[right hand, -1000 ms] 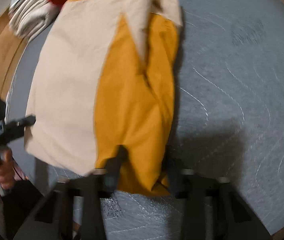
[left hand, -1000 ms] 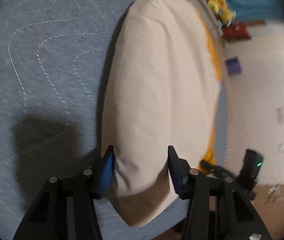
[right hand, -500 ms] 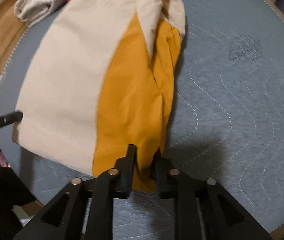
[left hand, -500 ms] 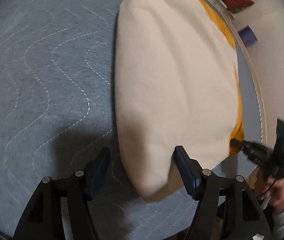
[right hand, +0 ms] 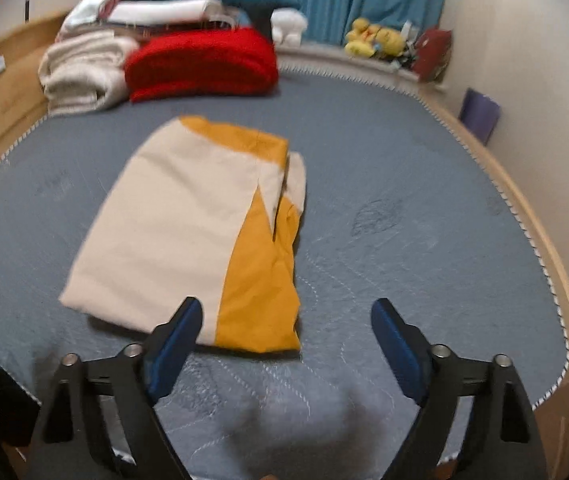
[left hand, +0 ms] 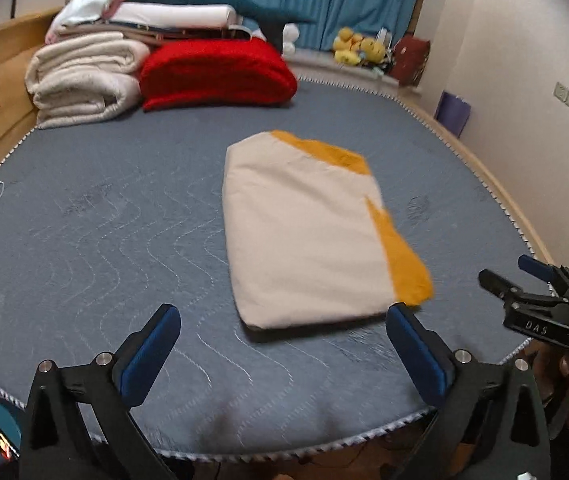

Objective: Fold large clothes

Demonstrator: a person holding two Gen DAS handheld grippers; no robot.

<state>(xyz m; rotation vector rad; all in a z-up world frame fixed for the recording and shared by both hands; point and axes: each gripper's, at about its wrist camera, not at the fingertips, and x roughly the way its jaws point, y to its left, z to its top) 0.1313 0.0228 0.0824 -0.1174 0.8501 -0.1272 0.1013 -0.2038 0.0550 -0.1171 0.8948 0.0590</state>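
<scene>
The cream-and-orange garment (left hand: 308,232) lies folded into a compact rectangle at the centre of the grey bed (left hand: 84,216), nothing touching it. Half a second earlier each tool pinched its near edge; both have just been opening, and now the left tool (left hand: 282,344) and right tool (right hand: 284,338) stand with jaws wide apart and empty, pulled back above the lower frame. That release suggests this fold is finished. Motion blur softens the right wrist view, so the garment's type is unclear. The stacked blankets (left hand: 84,76) at upper left are partly cut off.
</scene>
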